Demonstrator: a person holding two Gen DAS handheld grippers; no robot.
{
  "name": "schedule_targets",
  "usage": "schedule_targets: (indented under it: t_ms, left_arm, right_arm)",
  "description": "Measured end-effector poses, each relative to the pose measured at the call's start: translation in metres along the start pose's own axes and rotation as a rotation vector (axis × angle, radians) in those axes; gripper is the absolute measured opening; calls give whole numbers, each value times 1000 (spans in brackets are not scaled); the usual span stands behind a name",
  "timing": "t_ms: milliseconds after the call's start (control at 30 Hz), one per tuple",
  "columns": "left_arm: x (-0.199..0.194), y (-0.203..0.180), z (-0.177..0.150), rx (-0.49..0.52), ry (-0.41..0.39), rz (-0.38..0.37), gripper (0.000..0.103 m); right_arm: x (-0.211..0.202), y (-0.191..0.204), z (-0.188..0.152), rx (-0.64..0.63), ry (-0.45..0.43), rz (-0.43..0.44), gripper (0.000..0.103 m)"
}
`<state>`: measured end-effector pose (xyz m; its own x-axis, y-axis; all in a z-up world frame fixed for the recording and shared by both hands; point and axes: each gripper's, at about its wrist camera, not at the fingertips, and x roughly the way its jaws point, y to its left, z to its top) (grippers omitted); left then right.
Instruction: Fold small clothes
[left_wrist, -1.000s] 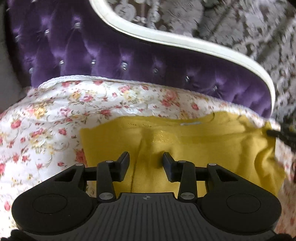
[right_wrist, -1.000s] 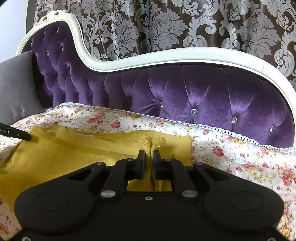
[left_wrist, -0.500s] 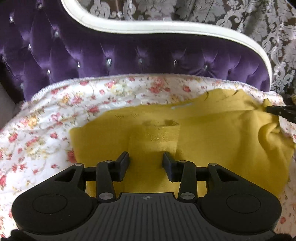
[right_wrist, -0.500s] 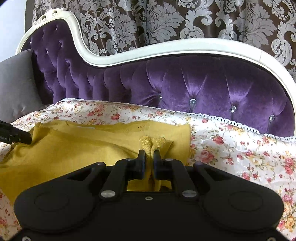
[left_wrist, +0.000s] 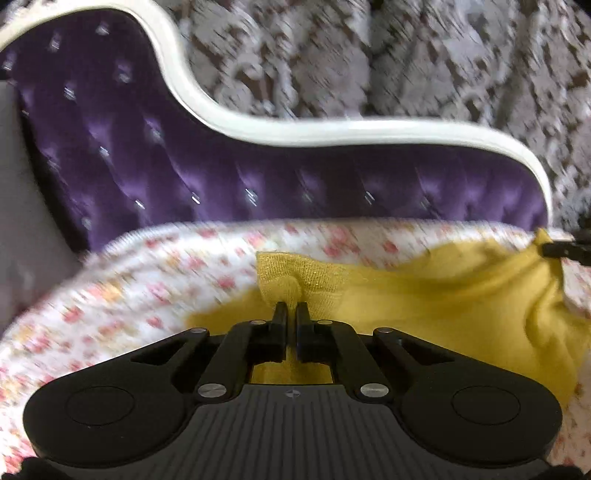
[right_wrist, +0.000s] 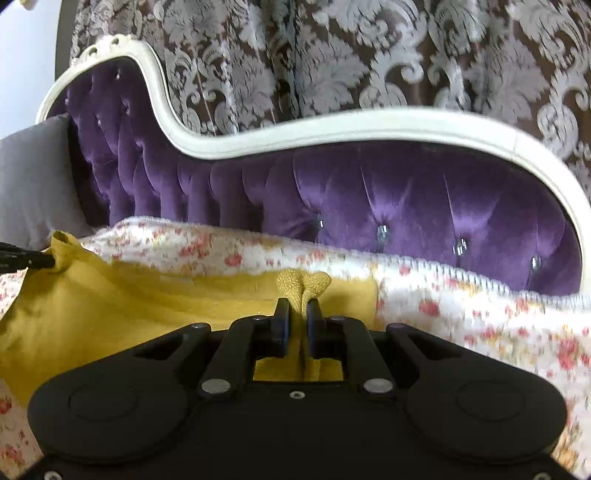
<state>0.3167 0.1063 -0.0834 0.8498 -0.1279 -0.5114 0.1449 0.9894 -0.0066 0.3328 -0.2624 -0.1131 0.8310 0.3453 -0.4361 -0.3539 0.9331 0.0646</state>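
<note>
A small mustard-yellow knit garment (left_wrist: 443, 295) lies on a floral sheet (left_wrist: 147, 280). My left gripper (left_wrist: 291, 306) is shut on a ribbed cuff of the garment, which bunches above the fingertips. My right gripper (right_wrist: 297, 306) is shut on another ribbed cuff of the same garment (right_wrist: 129, 306). Each gripper's tip shows at the edge of the other's view, pinching the yellow cloth: the right one in the left wrist view (left_wrist: 565, 249), the left one in the right wrist view (right_wrist: 26, 260). The cloth sags between them. The left wrist view is blurred.
A purple tufted sofa back (right_wrist: 369, 199) with a white curved frame (right_wrist: 332, 125) rises behind the sheet. Patterned brown and silver curtains (right_wrist: 332, 55) hang behind it. A grey cushion (right_wrist: 33, 184) sits at the left.
My left gripper has closed on a ribbed cuff and lifted it. The right gripper keeps its hold and has risen slightly. The garment now hangs between both grippers.
</note>
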Motion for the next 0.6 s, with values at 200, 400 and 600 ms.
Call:
schedule_targets:
  t_ms: [200, 400, 600]
  left_arm:
    - [26, 22, 19, -58, -2, 68, 4]
    - [69, 39, 0, -124, 123, 72, 4]
    - [73, 47, -11, -138, 149, 41, 4]
  right_arm:
    - [45, -1, 29, -40, 9, -17, 19]
    - [78, -27, 26, 105, 55, -47, 53]
    - [65, -39, 13, 119, 102, -33, 35]
